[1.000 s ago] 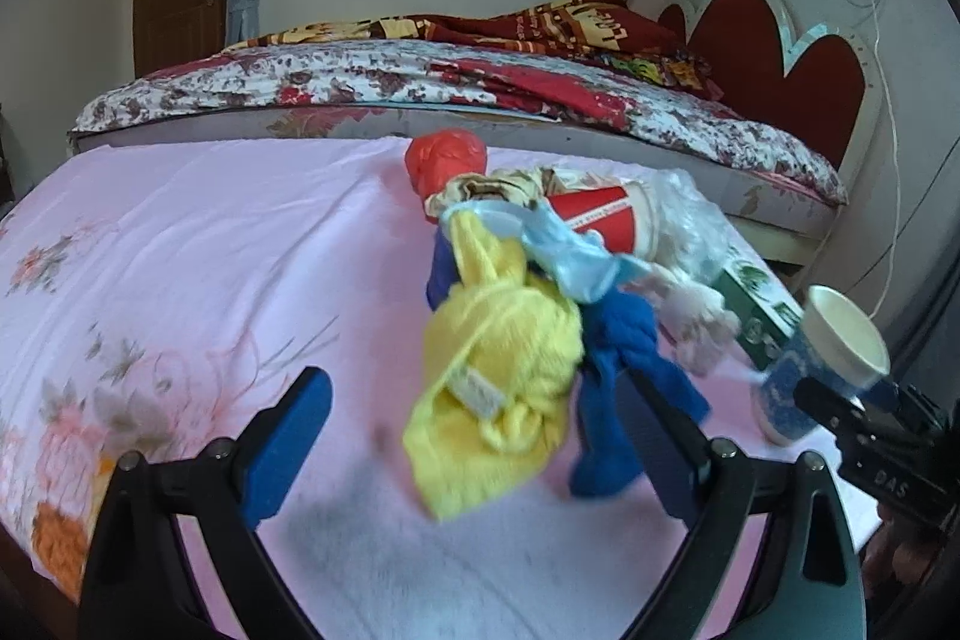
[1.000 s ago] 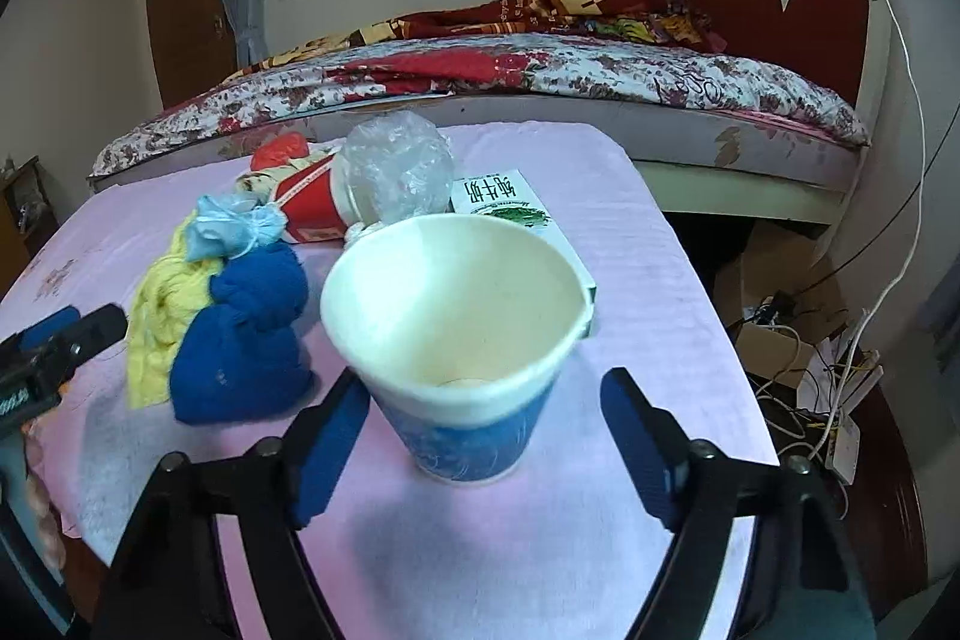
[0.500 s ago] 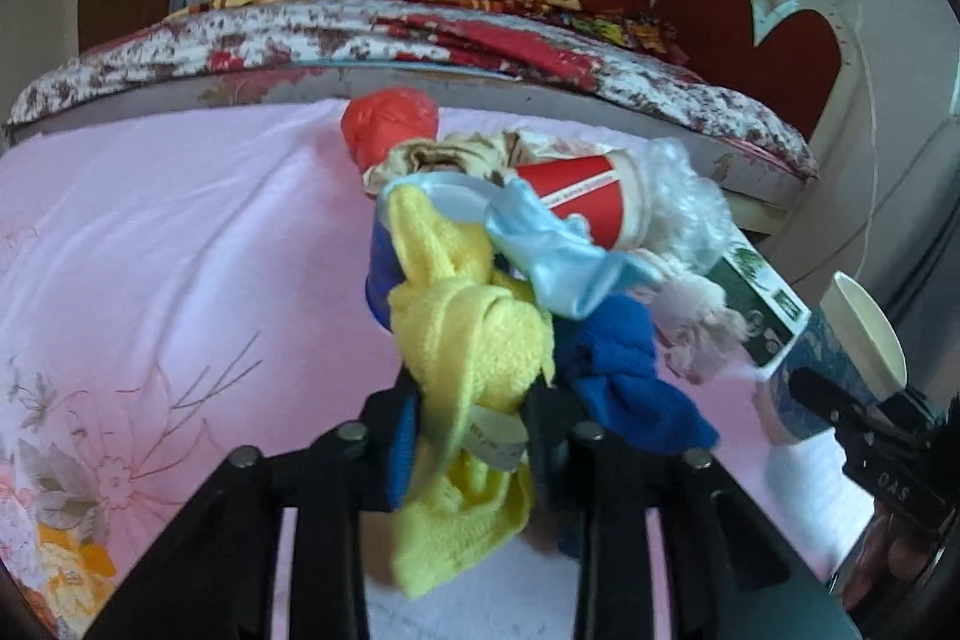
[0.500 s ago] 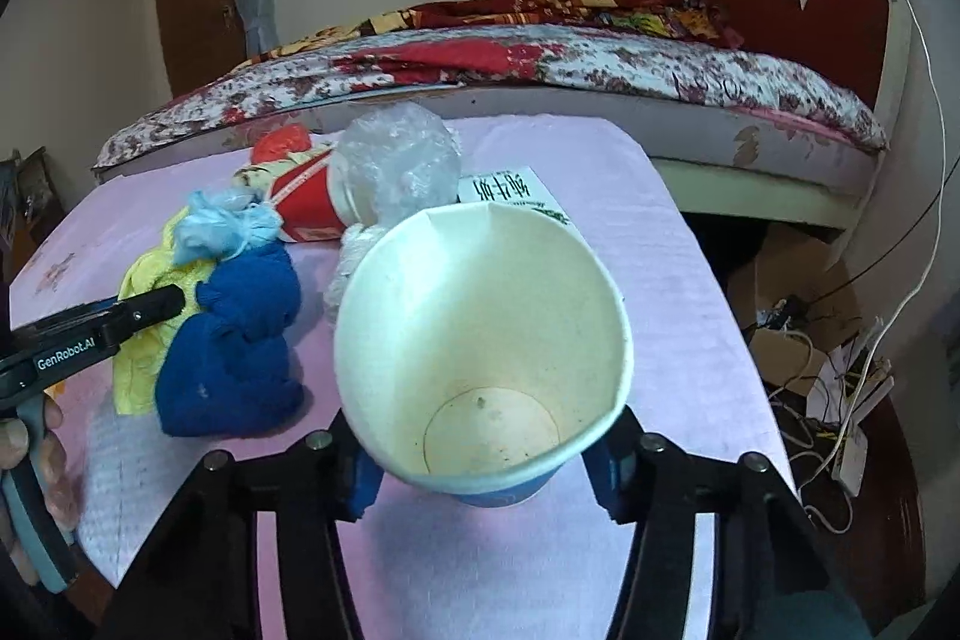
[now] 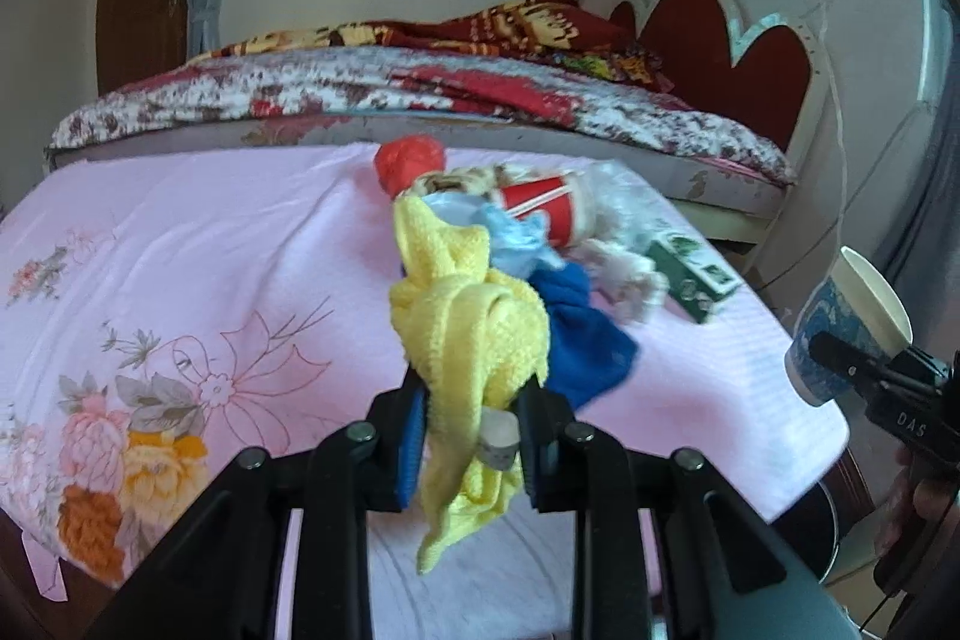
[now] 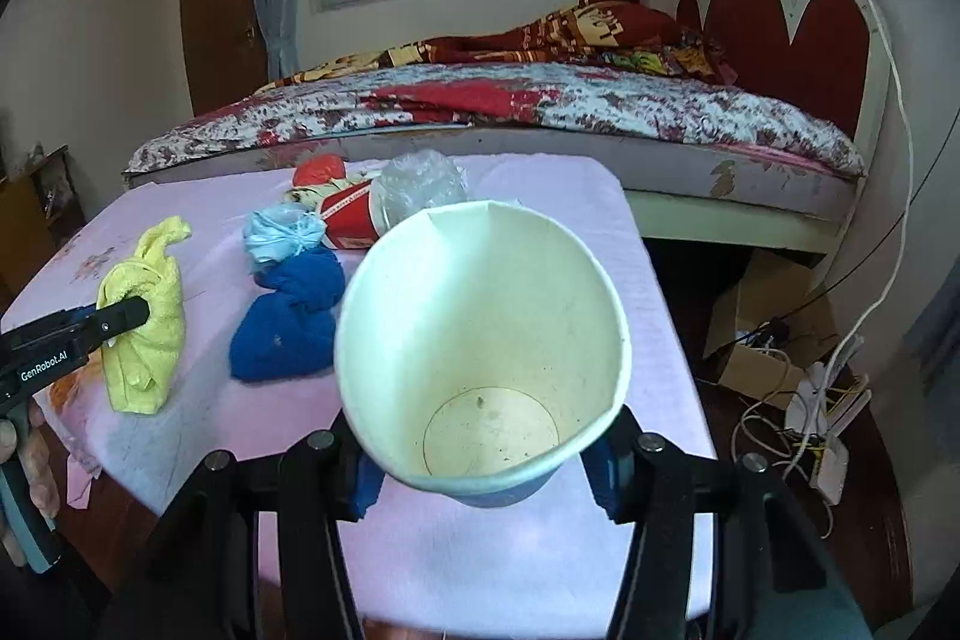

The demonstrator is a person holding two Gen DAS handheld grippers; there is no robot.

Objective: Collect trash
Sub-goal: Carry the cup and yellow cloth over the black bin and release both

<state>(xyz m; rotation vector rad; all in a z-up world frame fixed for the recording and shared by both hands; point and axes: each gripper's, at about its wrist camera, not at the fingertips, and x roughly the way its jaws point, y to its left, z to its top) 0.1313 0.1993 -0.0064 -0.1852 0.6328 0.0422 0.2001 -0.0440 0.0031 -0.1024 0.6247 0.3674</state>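
My left gripper [image 5: 471, 436] is shut on a yellow cloth [image 5: 474, 334] and holds it lifted above the pink table cover [image 5: 210, 250]; the cloth also shows in the right wrist view [image 6: 144, 322]. My right gripper [image 6: 486, 466] is shut on a blue-and-white paper cup [image 6: 480, 358], lifted and tilted toward the camera; it shows at the right edge of the left wrist view [image 5: 840, 328]. On the table lie a blue cloth [image 6: 288, 322], a light blue bag [image 6: 279, 235], a red cup [image 6: 351, 217], crumpled clear plastic [image 6: 423, 184], a red ball [image 5: 411, 160] and a green carton [image 5: 690, 274].
A bed [image 6: 540, 100] with a patterned blanket stands behind the table, with a red headboard [image 6: 780, 34]. A cardboard box [image 6: 768, 340] and tangled cables [image 6: 810, 412] lie on the floor at the right. The table's right edge is near the cup.
Both grippers shut: the left on the yellow cloth, the right on the paper cup. Both things have since been lifted and pulled back; the yellow cloth has come away from the pile.
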